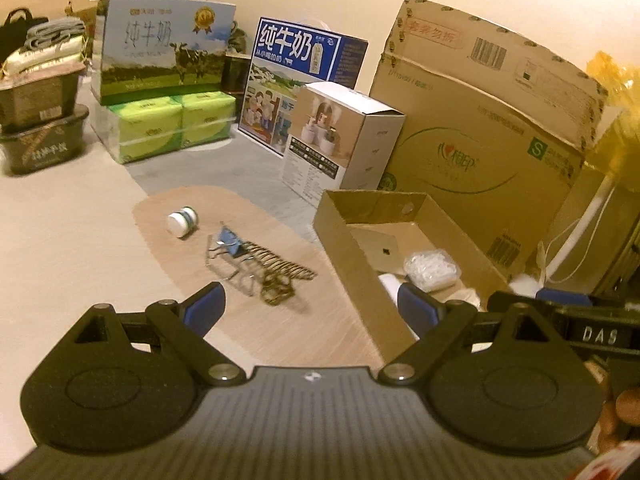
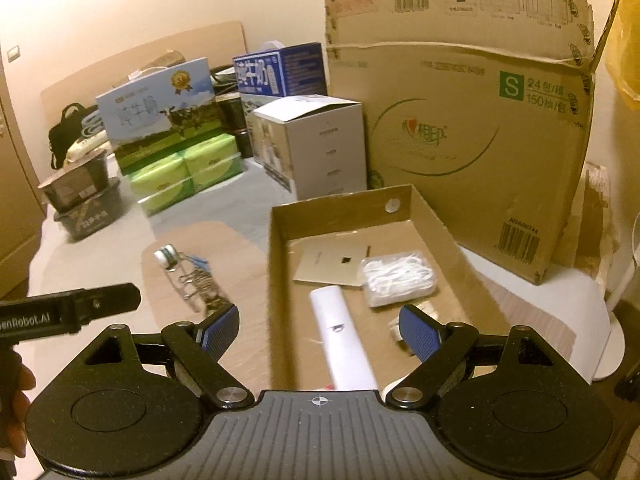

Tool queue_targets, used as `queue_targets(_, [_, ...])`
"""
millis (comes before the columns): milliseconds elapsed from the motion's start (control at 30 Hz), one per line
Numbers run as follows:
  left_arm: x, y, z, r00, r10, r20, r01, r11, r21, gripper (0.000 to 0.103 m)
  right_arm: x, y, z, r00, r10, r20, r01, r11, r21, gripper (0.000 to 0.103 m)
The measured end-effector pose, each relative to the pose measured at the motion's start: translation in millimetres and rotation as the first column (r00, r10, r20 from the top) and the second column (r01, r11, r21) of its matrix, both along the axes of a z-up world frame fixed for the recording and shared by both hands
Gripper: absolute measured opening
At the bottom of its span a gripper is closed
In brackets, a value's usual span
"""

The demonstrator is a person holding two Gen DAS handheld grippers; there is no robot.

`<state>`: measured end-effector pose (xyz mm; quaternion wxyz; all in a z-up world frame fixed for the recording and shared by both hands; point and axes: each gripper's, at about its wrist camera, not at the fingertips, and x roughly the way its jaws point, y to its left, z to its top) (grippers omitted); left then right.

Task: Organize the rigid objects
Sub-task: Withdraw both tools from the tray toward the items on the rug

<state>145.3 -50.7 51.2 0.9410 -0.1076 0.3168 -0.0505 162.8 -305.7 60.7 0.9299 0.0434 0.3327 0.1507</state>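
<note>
The shallow cardboard box (image 2: 280, 280) lies straight ahead of the right claw (image 2: 320, 336), white tube (image 2: 344, 344) inside pointing lengthwise back at it. The loose jar (image 1: 182, 221), blue binder clip (image 1: 228, 242) and metal clutter lie on the tabletop ahead of the left claw (image 1: 312, 312), likely the nearer one. Both claws stand spread, empty.

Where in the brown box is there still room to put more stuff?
In the open cardboard box, the floor along its left wall is bare, left of the white tube. The right half is crowded: tan card, bag of white bits. Outside, the mat is bare between the metal clips and the box.
</note>
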Motion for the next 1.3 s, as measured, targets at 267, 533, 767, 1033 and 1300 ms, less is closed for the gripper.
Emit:
queue_targets(267, [-34.0, 25.4, 1.9, 1.000, 0.012, 0.003, -0.012, 0.999, 0.051, 0.092, -22.4, 21.0, -1.2, 1.000, 0.008, -0.010, -0.008, 1.000, 0.029, 0.087])
queue_targets(533, [-56.8, 50.7, 1.1, 0.999, 0.034, 0.005, -0.035, 0.994, 0.103, 0.092, -43.2, 39.6, -3.5, 1.000, 0.016, -0.003, -0.016, 0.999, 0.034, 0.087])
queue_targets(767, [-70.2, 76.3, -4.4, 0.997, 0.072, -0.009, -0.070, 0.991, 0.118, 0.092, -57.2, 54.6, -7.9, 1.000, 0.028, -0.002, -0.028, 0.999, 0.046, 0.087])
queue_targets(1033, [-72.2, 93.1, -4.3, 0.997, 0.071, -0.015, -0.068, 0.989, 0.128, 0.092, -63.8, 73.2, -14.2, 0.998, 0.060, -0.004, -0.060, 0.998, 0.022, 0.087])
queue_targets(1300, [-71.3, 100.7, -7.8, 0.999, 0.034, -0.025, -0.031, 0.993, 0.111, 0.092, -60.4, 84.4, -17.5, 0.997, 0.073, -0.005, -0.073, 0.997, 0.008, 0.087])
